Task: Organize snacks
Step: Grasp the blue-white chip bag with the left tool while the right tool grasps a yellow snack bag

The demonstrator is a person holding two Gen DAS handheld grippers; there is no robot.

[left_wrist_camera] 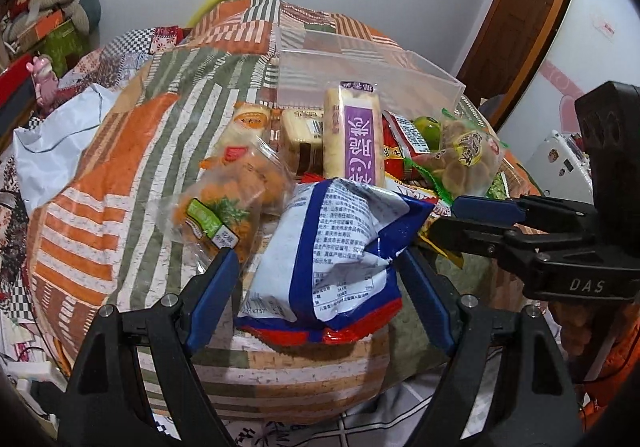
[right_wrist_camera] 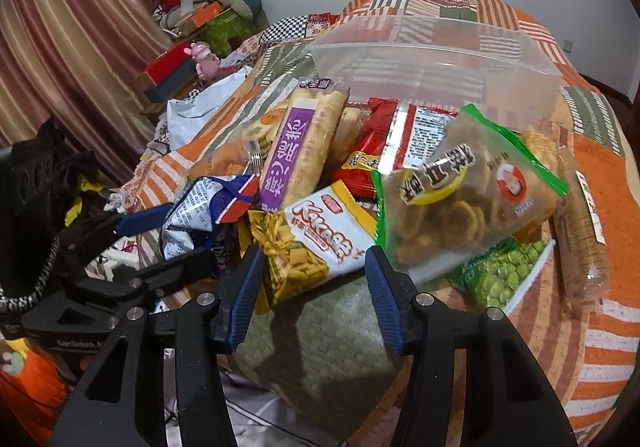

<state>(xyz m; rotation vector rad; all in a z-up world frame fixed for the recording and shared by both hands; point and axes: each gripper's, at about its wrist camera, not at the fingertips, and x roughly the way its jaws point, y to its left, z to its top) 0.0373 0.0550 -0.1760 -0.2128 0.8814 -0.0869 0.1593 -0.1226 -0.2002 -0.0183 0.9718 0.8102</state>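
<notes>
Covering the bed is a patchwork quilt, and beyond both sets of jaws stands the clear plastic bin, apparently empty, with the snack heap between it and the jaws. The step in hand looks like picking packets off the heap for that bin. Both grippers point steeply down at the heap's near edge. The left gripper has its jaws wide apart, straddling the blue-and-white bag; whether the pads touch it I cannot tell, so it reads as not yet gripped. The right gripper has jaws partly apart around the near end of the yellow Kakabe packet, its left pad seemingly against the wrapper. Next, each needs to pinch firmly, then lift clear towards the bin without dragging neighbouring packets.
</notes>
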